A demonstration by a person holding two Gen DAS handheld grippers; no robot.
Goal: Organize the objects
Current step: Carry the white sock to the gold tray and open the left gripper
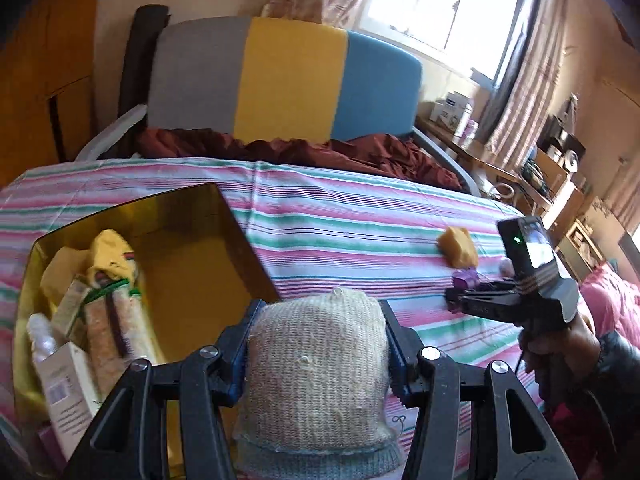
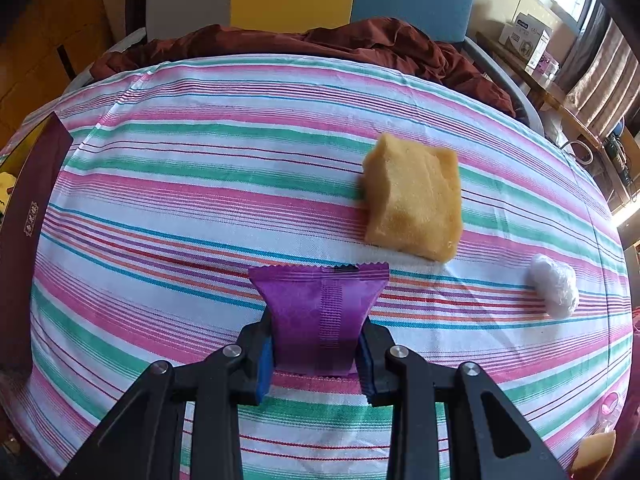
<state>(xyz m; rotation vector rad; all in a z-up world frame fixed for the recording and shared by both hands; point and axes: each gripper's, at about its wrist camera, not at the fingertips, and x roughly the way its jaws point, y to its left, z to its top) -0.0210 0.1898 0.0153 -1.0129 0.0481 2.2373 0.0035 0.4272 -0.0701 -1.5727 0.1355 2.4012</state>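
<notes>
Lying on the striped sheet (image 2: 200, 184) toward its right edge: a yellow sponge (image 2: 412, 198), a white wad (image 2: 554, 286) nearer that edge, both apart from each other; nothing between them and the right gripper (image 2: 318, 356). Maroon blanket (image 2: 280, 42) bunched along the far edge, under the grey-yellow-blue headboard (image 1: 280, 80). Gold-lined box (image 1: 192, 264) at the left edge, holding cartons, a bottle and yellow cloth at its left end; right half bare.

Left gripper (image 1: 318, 348): jaws clamped on a knit sock bundle (image 1: 316, 368), cream with a grey-blue cuff, rounded, long axis along the fingers, cuff end toward the camera; held above the sheet beside the box's near right corner.

Right gripper: jaws closed on a purple sachet (image 2: 320, 312), crimped ends, back seam running along the fingers, far end splayed wide on the sheet.
</notes>
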